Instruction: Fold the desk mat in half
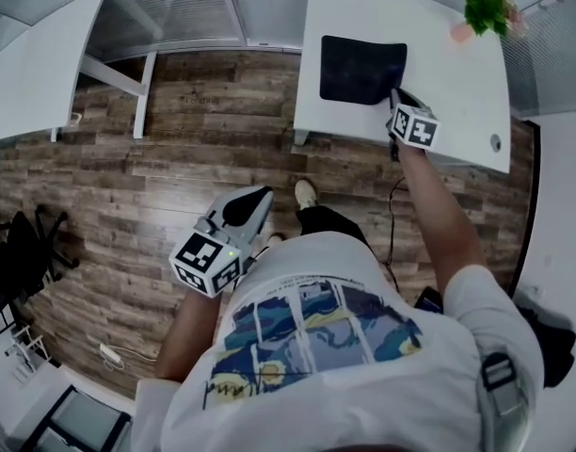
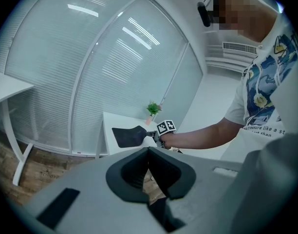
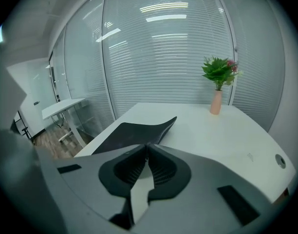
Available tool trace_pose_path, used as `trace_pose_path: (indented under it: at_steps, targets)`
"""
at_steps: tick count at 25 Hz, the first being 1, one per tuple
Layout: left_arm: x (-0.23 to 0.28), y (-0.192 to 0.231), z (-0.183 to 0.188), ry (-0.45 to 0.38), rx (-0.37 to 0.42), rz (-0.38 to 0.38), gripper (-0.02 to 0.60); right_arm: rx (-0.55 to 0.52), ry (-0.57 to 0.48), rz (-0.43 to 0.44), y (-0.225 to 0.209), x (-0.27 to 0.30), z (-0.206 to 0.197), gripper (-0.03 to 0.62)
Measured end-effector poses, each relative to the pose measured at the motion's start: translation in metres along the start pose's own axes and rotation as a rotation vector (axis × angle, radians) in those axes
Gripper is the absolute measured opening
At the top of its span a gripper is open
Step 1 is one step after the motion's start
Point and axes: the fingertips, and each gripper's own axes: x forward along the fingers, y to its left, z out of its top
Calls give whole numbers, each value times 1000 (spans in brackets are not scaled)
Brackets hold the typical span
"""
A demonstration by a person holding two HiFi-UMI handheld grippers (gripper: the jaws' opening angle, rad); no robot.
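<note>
The black desk mat (image 1: 361, 69) lies on the white desk (image 1: 457, 92), near its left edge. My right gripper (image 1: 398, 97) is at the mat's near right corner and is shut on it. In the right gripper view the mat (image 3: 134, 130) runs away from the closed jaw tips of the right gripper (image 3: 148, 145), with its right edge curled up off the desk. The left gripper view shows the mat (image 2: 127, 136) pulled up toward the right gripper. My left gripper (image 1: 255, 201) hangs over the floor close to the person's body, shut and holding nothing (image 2: 149, 150).
A small potted plant (image 1: 488, 8) in a pink vase stands at the desk's far right corner. A cable hole (image 1: 496, 142) sits near the desk's front right. Another white table (image 1: 34, 64) stands to the left across the wooden floor. A black chair (image 1: 24, 243) is at far left.
</note>
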Motion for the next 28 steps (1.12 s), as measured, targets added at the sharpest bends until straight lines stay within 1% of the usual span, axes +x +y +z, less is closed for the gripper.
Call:
trace_pose_path:
  at_steps: [4,9,13,20,28]
  targets:
    - [-17,1,-3,-16,2,17,3,-21,-13,17,19,-1,8,20]
    - [-31,2,-7,-30,-4,35,3,-35,-18,26,31,-2,11,20]
    - [-40,0,-12,-39,-8,46,3,-80,-25,45,46,-4,13,20]
    - [-45,3,-16,-55,-22,65,3,-130,-29,76,67,2,17,20]
    - [-56,9,-19,-73,-37,89,3,-188,-7,119,97,10,15,20]
